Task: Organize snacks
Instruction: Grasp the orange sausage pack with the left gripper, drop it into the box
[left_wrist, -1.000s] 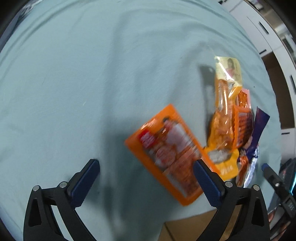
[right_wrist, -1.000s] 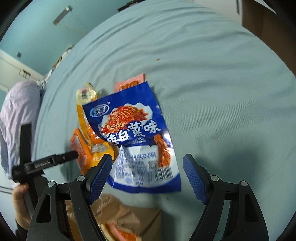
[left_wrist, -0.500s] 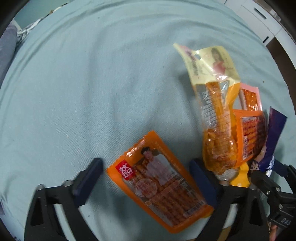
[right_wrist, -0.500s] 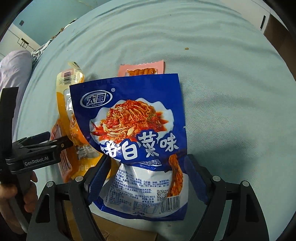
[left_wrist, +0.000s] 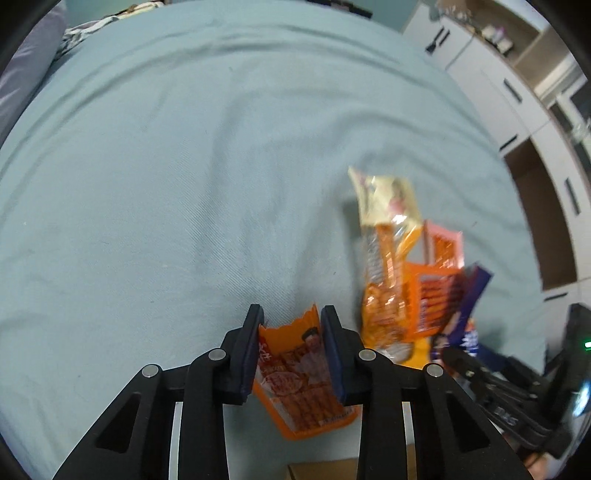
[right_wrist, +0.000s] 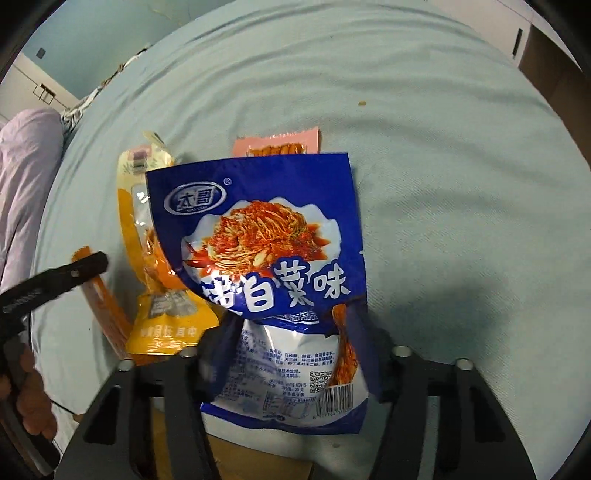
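- Left gripper (left_wrist: 291, 332): jaws closed in on both sides of an orange snack pouch (left_wrist: 301, 376), pinching it near its torn-looking top edge. The pouch bows between the pads and its lower end hangs toward the bed sheet (left_wrist: 147, 184). Judged as a pick in hand; whether it's fully off the sheet can't be told.
- Right gripper (right_wrist: 291, 332): jaws partway in, flanking the lower half of a blue kimchi-flavour packet (right_wrist: 266, 258). Pads look to touch its edges, but that part is blurred, so a firm clamp vs. just closing can't be told.
- A brown cardboard box (left_wrist: 325, 470) shows only as a sliver at the bottom edge of the left view, below the pouch. Prob. the drop spot, but its inside is hidden, so what's already sorted is unknown.
- Just beyond, a loose pile on the sheet: yellow clear-window packet (right_wrist: 155, 236), small pink packet (right_wrist: 277, 146) peeking past the blue one's top, and another orange packet (left_wrist: 432, 299), which is blurred in the left view w/ its label unreadable.
- Progress est.: early-to-mid. Two items in the grippers, at least three left lying on the bed.
- Far: lilac pillow (right_wrist: 22, 177) at the left, white cabinets (left_wrist: 517, 110) at the bed's far side. A hand (right_wrist: 33, 391) shows at the frame edge, cut off.
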